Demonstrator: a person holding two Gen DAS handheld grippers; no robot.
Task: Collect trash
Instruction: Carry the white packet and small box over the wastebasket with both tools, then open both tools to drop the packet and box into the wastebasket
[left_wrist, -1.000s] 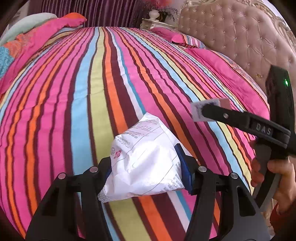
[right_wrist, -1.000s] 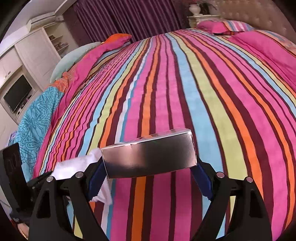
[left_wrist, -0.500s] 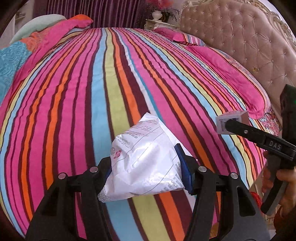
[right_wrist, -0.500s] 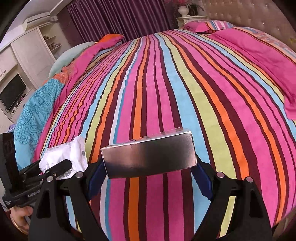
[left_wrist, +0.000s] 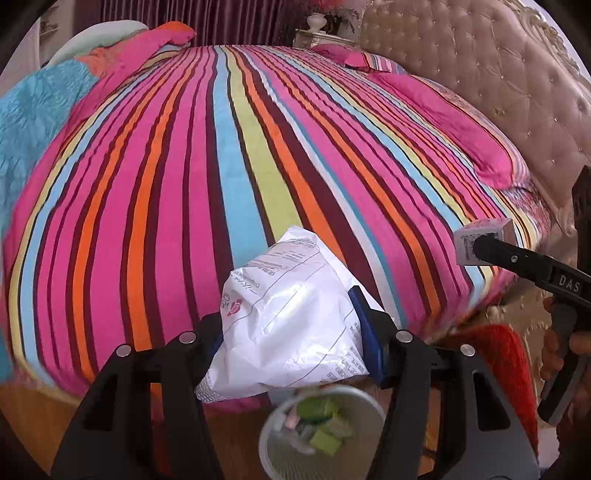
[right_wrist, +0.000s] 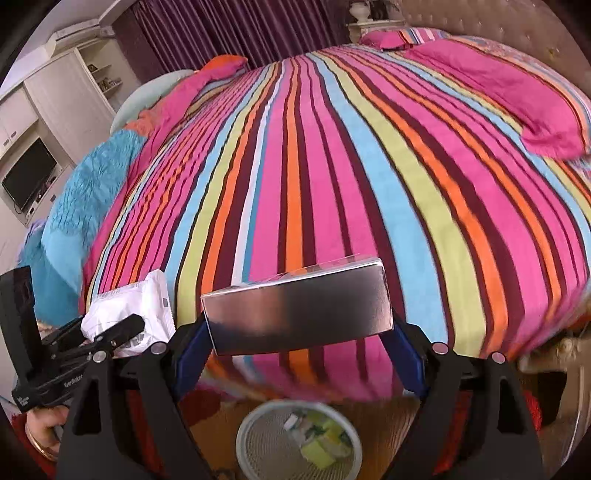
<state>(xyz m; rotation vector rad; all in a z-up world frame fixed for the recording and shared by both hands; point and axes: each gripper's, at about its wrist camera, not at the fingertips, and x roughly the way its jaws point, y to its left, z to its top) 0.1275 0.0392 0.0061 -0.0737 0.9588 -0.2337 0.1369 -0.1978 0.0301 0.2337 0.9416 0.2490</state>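
Observation:
My left gripper (left_wrist: 291, 332) is shut on a crumpled white plastic wrapper (left_wrist: 288, 325) with printed text. It hangs above a white mesh trash bin (left_wrist: 295, 458) on the floor by the bed. My right gripper (right_wrist: 299, 332) is shut on a silver rectangular box (right_wrist: 297, 312), held across its ends. The same bin (right_wrist: 258, 446) lies below it, with green and white scraps inside. The right gripper (left_wrist: 480, 251) with the box end (left_wrist: 467, 243) shows at the right of the left wrist view. The left gripper (right_wrist: 122, 332) with the wrapper (right_wrist: 144, 295) shows at the left of the right wrist view.
A bed with a striped multicolour cover (left_wrist: 240, 166) fills both views. A tufted beige headboard (left_wrist: 498, 74) stands at the right. Pink pillows (right_wrist: 517, 92) lie near it. A blue quilt (right_wrist: 81, 206) lies at the left. White cabinets and a TV (right_wrist: 26, 181) stand far left. A red mat (left_wrist: 506, 362) lies on the floor.
Both grippers have pulled back from over the bed to its edge, each holding its item. The trash bin and wooden floor have come into view below them.

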